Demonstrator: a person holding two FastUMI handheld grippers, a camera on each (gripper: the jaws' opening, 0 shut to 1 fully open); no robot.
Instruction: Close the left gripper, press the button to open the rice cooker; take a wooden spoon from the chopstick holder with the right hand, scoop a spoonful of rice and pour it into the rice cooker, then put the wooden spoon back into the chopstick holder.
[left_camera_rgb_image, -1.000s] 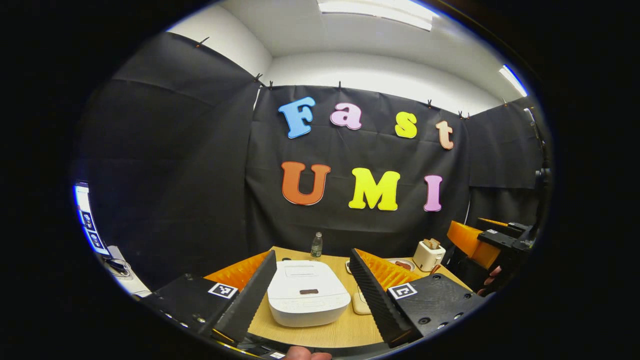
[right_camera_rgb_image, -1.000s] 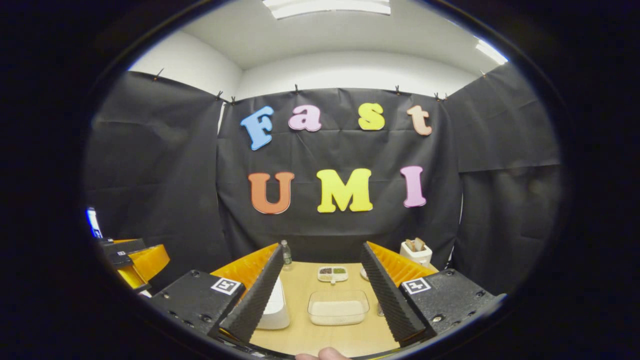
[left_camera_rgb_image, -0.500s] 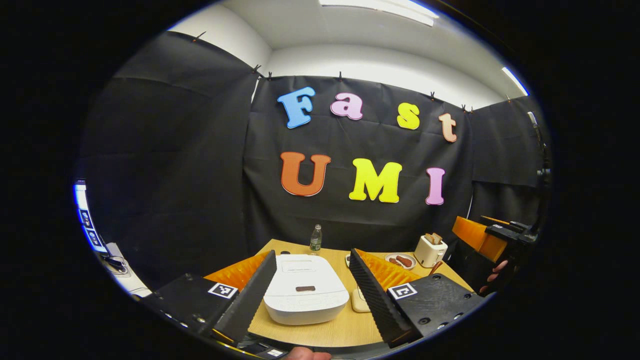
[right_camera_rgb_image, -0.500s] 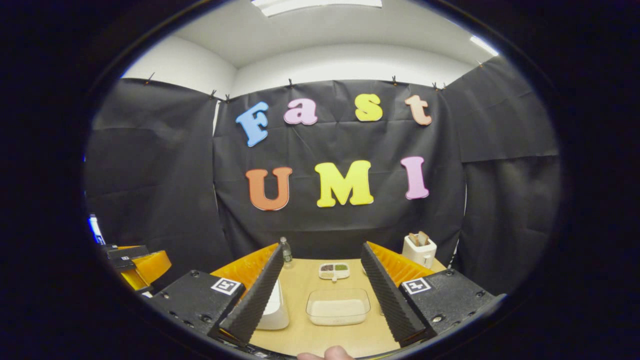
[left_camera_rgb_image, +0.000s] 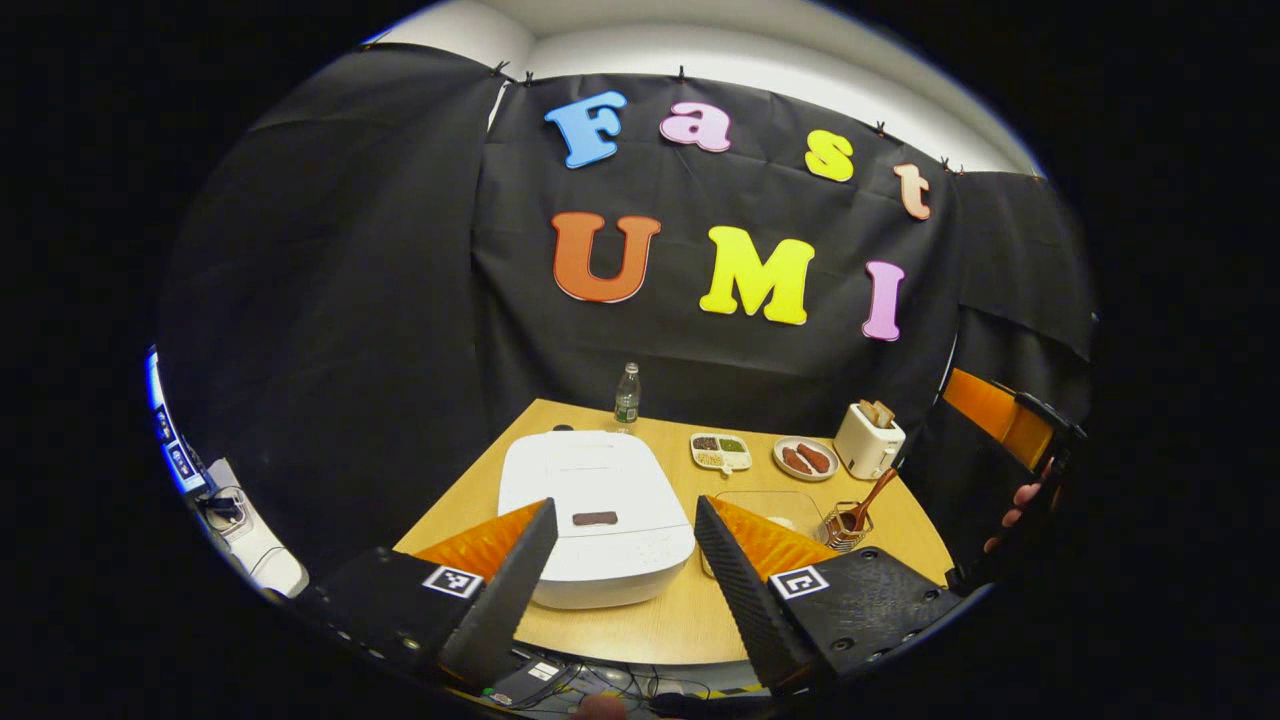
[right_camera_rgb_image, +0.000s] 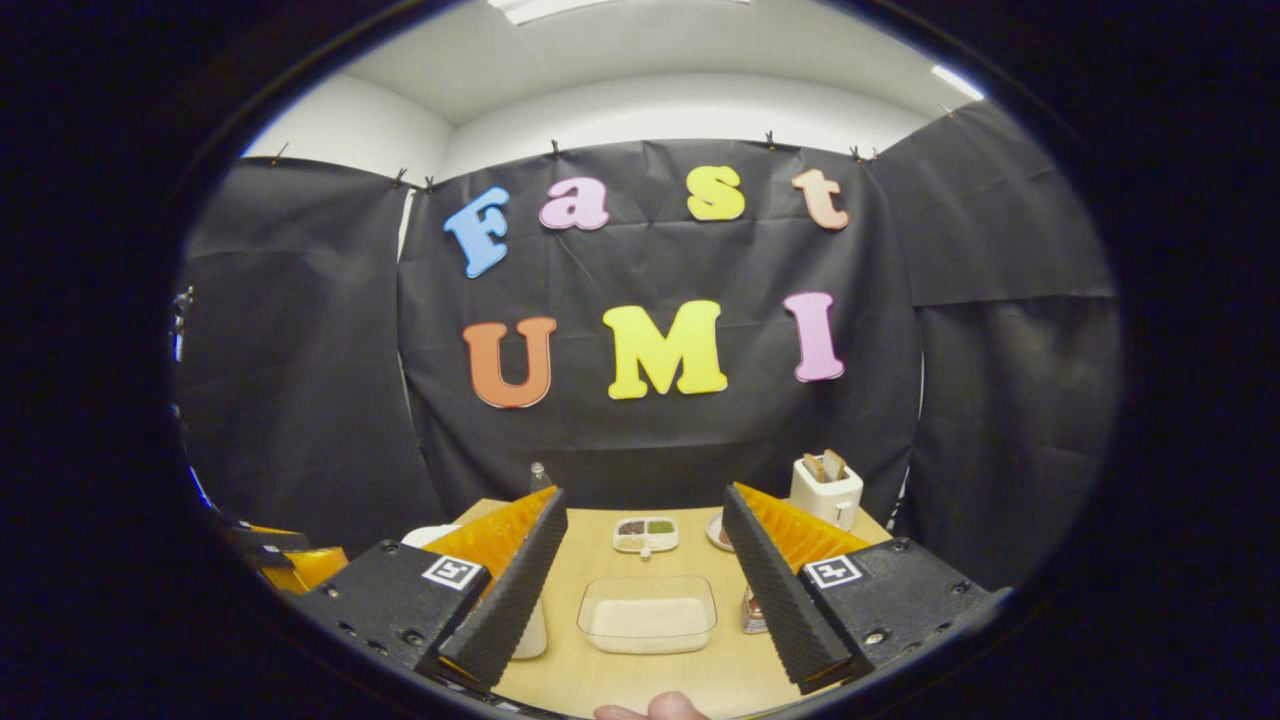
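A white rice cooker (left_camera_rgb_image: 592, 510) with its lid down sits on the wooden table (left_camera_rgb_image: 690, 620); a dark button (left_camera_rgb_image: 595, 518) marks the lid's front. My left gripper (left_camera_rgb_image: 622, 520) hangs open above its front edge. To the right, a wire chopstick holder (left_camera_rgb_image: 845, 525) carries a wooden spoon (left_camera_rgb_image: 868, 497). In the right gripper view my right gripper (right_camera_rgb_image: 645, 510) is open above a clear container of rice (right_camera_rgb_image: 648, 615); the holder (right_camera_rgb_image: 752, 610) peeks from behind its right finger and the cooker's edge (right_camera_rgb_image: 532, 635) from behind its left one.
At the back of the table stand a small bottle (left_camera_rgb_image: 627, 394), a divided dish of grains (left_camera_rgb_image: 720, 450), a plate of sausages (left_camera_rgb_image: 805, 458) and a white toaster (left_camera_rgb_image: 866, 440). The other gripper and a hand (left_camera_rgb_image: 1015, 500) hover at the right. Cables lie below the table's front edge.
The left gripper has risen and tilted down, so more of the table and the cooker's top show. The right gripper shifted a little right; both stayed open.
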